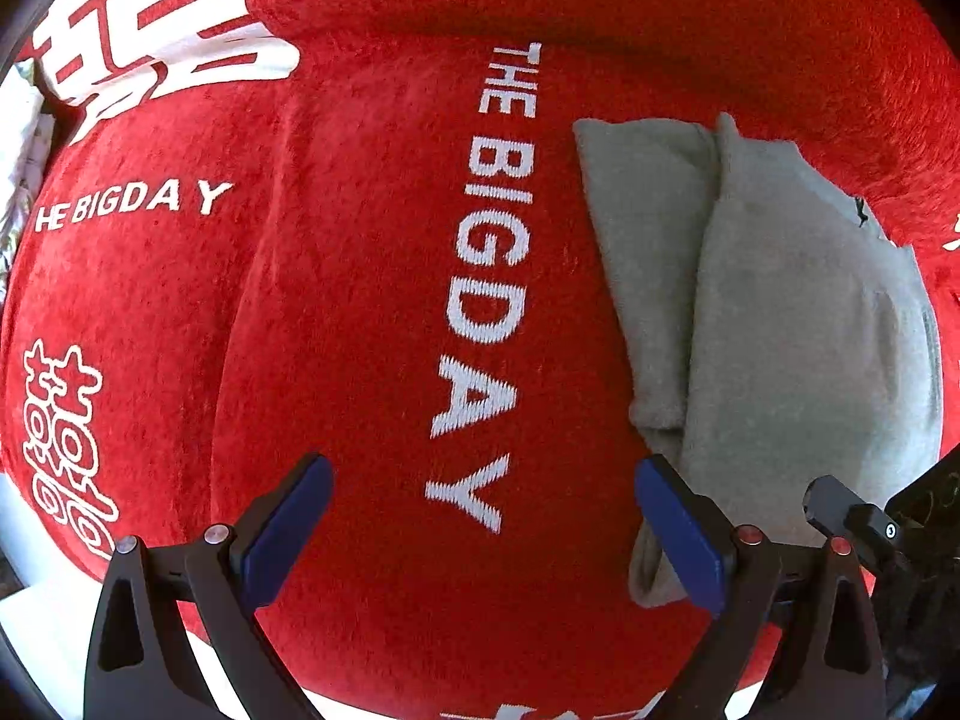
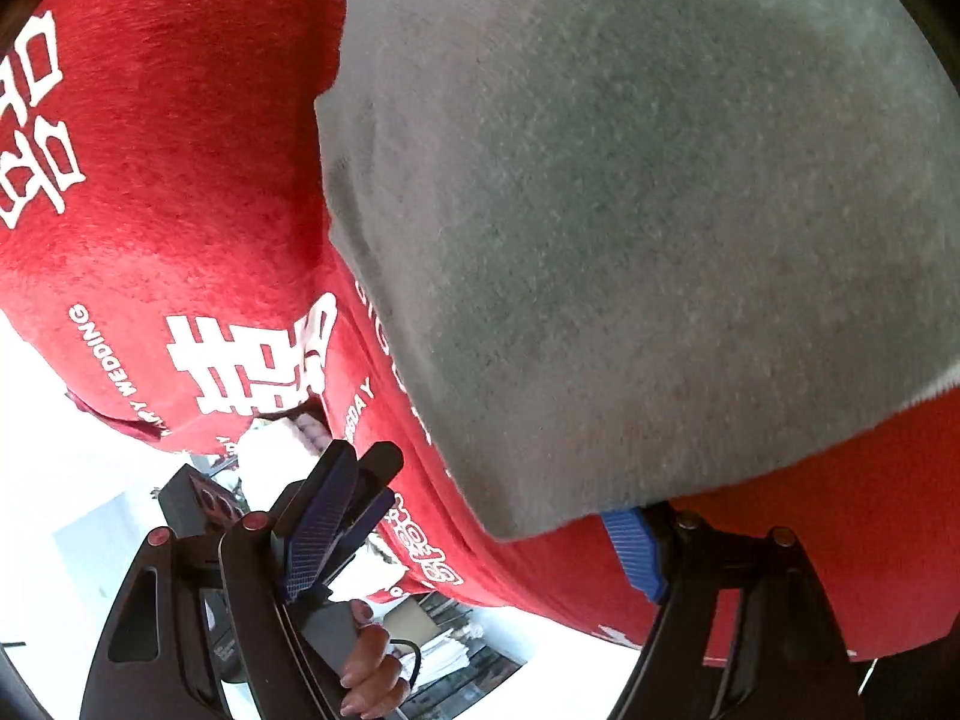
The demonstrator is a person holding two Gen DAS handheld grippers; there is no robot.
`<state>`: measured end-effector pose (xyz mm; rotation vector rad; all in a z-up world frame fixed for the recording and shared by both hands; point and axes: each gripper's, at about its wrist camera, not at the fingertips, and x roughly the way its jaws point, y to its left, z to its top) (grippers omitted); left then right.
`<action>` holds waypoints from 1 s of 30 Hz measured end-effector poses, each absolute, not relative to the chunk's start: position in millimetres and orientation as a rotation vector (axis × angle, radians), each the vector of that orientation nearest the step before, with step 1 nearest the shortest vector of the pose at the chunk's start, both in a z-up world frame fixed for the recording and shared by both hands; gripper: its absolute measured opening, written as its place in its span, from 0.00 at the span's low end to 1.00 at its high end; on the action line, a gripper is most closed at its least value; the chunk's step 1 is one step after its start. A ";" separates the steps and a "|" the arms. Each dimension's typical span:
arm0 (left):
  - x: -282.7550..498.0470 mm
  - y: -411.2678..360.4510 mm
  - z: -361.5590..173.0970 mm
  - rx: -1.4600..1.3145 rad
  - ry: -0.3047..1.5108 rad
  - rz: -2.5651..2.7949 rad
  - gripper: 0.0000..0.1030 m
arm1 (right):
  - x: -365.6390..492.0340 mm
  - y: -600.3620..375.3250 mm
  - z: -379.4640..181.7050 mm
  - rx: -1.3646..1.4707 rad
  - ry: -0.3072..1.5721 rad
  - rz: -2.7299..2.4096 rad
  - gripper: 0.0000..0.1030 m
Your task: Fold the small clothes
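Left gripper [image 1: 483,531]: jaws spread wide, empty, over the red blanket [image 1: 336,312]; right pad beside the folded grey garment [image 1: 780,324]. Right gripper [image 2: 474,546]: jaws wide apart, grey garment's edge draped over its right finger [image 2: 636,552].

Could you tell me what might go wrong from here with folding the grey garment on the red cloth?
1. The left gripper is open over bare red cloth, beside the grey garment; closing now could pinch the cloth instead.
2. The garment's layers lie uneven, one edge offset from the other, so a further fold may come out crooked.
3. The right gripper is open at the garment's corner; a shallow grip might slip.
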<state>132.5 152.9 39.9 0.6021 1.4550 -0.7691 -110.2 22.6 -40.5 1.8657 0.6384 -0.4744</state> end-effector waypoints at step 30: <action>176.6 118.8 -1.6 0.115 1.806 -1.104 0.98 | -129.0 -4.3 -22.7 1.936 0.300 -0.388 0.09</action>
